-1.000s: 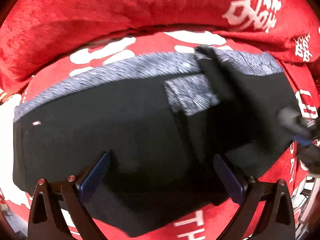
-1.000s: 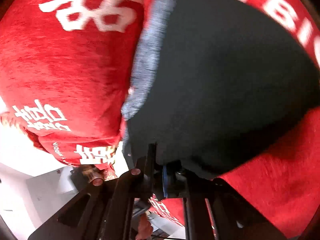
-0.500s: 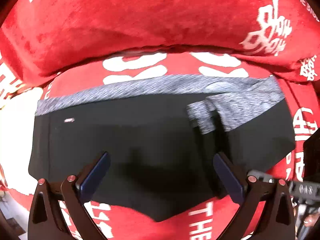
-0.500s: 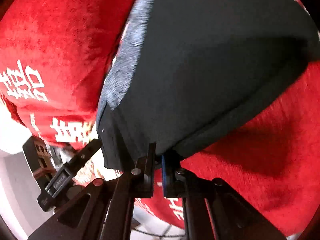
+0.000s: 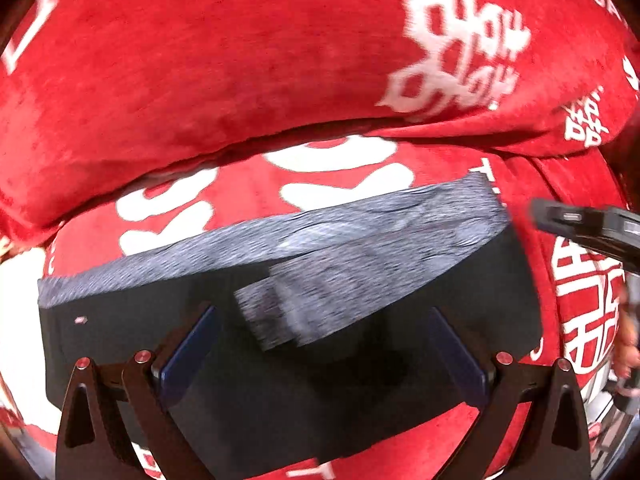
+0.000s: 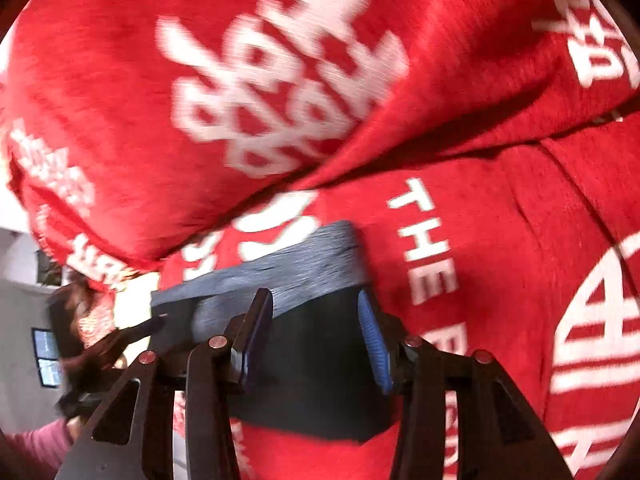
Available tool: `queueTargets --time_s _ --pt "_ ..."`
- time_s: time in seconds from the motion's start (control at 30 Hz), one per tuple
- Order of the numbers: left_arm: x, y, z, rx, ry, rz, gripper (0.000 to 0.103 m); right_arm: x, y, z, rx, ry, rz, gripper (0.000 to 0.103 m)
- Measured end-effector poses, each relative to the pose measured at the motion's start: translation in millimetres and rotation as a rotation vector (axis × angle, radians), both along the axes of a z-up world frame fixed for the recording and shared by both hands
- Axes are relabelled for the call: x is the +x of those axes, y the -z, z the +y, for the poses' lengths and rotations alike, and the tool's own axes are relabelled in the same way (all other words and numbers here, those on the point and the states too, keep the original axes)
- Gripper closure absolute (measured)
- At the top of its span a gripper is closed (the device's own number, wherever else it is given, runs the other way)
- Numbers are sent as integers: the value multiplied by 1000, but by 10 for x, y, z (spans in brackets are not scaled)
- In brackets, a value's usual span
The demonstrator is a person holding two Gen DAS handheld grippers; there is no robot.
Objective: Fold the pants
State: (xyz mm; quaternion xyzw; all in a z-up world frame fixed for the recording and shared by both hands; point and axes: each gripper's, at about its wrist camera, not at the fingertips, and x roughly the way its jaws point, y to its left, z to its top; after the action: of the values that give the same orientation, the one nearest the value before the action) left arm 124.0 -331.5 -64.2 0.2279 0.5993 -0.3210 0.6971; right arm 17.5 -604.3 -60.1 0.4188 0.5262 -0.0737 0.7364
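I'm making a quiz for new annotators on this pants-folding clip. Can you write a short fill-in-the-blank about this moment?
1. The black pants lie on a ____ blanket with white print.
2. The pants' waistband is ____ in colour.
3. The jaws of the left gripper are ____.
4. The right gripper holds ____; its jaws stand apart above the pants.

Missing words: red; grey; open; nothing

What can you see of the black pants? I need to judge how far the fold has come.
The black pants lie folded into a compact, flat rectangle on the red blanket. The body is plain black, smooth-looking fabric; a heathered grey waistband runs along the far edge, with a second grey band layer folded over on top. A small pale mark sits near the left end. Both tools hang open over the pants, and neither grips them.
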Motion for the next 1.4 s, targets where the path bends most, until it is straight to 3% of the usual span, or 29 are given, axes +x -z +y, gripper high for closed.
queueTargets --time_s 0.17,0.3,0.33,0.4,0.53,0.73,0.83,1.1,1.27,1.4 --pt "-138 99 -250 4 47 -15 0 134 365 -56 33 -40 49 54" --pt "-174 358 -210 84 45 -41 0 200 411 230 -95 -126 109 54" --pt "-163 480 -152 124 34 -24 0 213 385 275 -123 -133 116 52" --pt "-136 575 -41 131 9 15 0 172 346 301 -158 -148 129 51" --pt "-71 548 146 120 -19 12 0 87 162 364 -215 -157 136 51" --pt "-10 393 478 117 -67 26 0 -324 -239 498 -225 -72 85 51" --pt "0 283 689 115 -104 21 0 -413 -396 680 -239 -93 65 51" --pt "107 138 1486 150 -246 12 0 -206 -378 1456 -253 -313 66 51" --pt "-2 179 1810 177 -278 32 0 -35 -292 1728 -224 -337 71 51" --pt "-102 133 1975 171 -296 57 0 83 -93 1966 -158 -381 149 51"
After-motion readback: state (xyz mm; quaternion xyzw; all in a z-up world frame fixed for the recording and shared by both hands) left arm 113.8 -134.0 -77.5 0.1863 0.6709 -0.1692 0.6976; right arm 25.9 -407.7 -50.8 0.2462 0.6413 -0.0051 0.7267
